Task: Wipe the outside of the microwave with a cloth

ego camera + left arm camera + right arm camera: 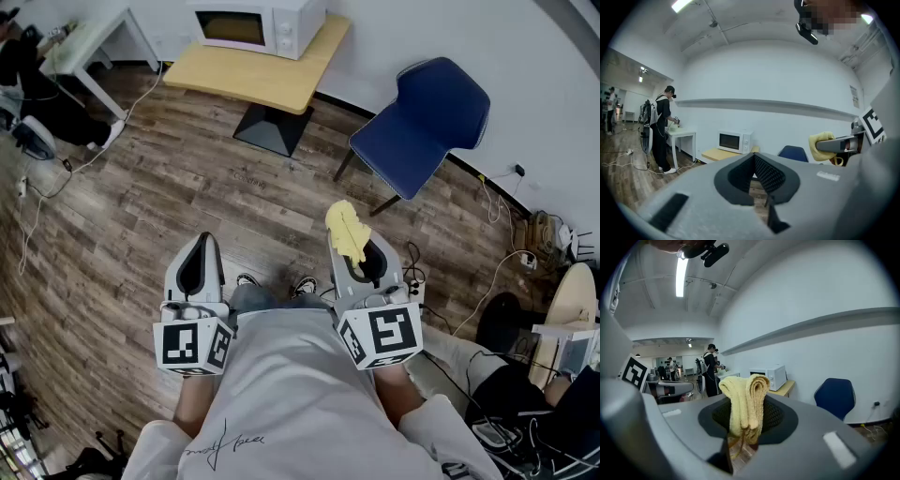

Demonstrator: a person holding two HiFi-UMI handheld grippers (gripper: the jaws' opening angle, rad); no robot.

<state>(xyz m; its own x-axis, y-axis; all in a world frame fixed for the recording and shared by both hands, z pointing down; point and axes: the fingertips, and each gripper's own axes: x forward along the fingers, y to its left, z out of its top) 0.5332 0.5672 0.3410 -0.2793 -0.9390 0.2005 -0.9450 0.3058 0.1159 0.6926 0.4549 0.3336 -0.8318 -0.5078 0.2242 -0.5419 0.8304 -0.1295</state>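
right gripper [361,255] is pinching the yellow cloth [743,399] between its jaws, with the folded wad sticking up past the tips. i'm guessing that's so a thick pad is leading when it meets the casing. left gripper [753,161] is riding with its jaws pressed together and nothing between them. it looks like it's just being carried as the spare, maybe for steadying. both are being held close in front of the person's torso, side by side, not touching, pointing forward. the microwave [258,26] is sitting at the far end on a light wooden table [281,84] against the white wall, door facing the person, well apart from both grippers. a blue chair [422,117] is standing just right of the table, off the direct line, and bare wood floor [169,187] is lying between. so no wiping is happening; i'm reading this as the approach step. the next move is calling for closing the gap and laying the cloth flat on a top or side panel. risk: the cloth is being gripped by a narrow fold, so friction could be pulling it out.
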